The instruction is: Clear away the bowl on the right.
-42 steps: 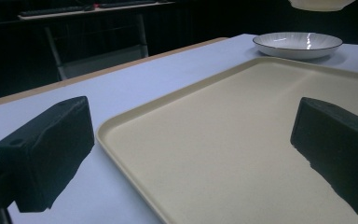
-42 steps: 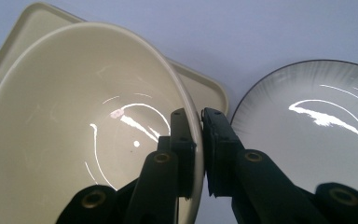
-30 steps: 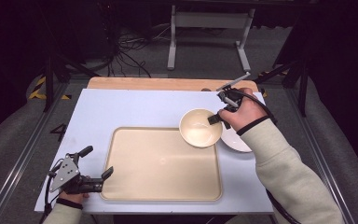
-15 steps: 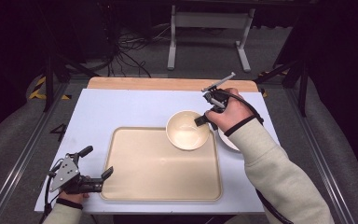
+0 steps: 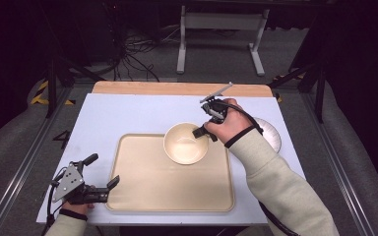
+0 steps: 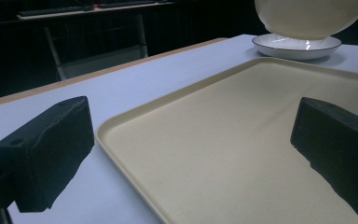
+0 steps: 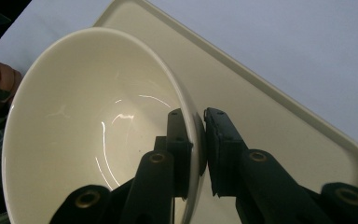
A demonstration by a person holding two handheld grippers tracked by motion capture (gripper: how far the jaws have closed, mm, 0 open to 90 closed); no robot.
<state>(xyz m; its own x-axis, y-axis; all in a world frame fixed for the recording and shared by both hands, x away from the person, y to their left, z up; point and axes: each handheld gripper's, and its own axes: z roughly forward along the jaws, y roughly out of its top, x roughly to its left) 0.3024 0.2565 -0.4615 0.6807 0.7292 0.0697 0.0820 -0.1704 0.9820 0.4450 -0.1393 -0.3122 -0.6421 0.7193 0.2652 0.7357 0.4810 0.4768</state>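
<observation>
**Mia:** Bowl [image 5: 186, 143] first! Where is it?

**Ben:** It is cream and round. In the high view it sits over the far edge of the tan tray [image 5: 167, 196]. In the left gripper view the bowl [image 6: 310, 17] hangs in the air, above the tray and in front of a white plate [image 6: 296, 46].

**Mia:** What holds it?

**Ben:** The right gripper [image 5: 203, 132] does. In the right gripper view its two black jaws pinch the bowl's rim, one jaw inside the bowl [image 7: 88, 135] and one outside. The right gripper [image 7: 196, 140] tips the bowl on its side there.

**Mia:** And the other one?

**Ben:** The left gripper [image 5: 103, 174] is at the near left corner of the tray. Its jaws are spread wide with nothing between them. In the left gripper view one jaw is over the pale blue table [image 6: 135, 88] and the other is over the tray [image 6: 223, 140]. The left gripper [image 6: 191, 154] looks low, but I cannot tell if it touches.

**Mia:** Where is the plate?

**Ben:** The plate [image 5: 270, 133] lies on the table [image 5: 128, 113] to the right of the tray, partly behind the person's sleeve [image 5: 275, 182].
</observation>
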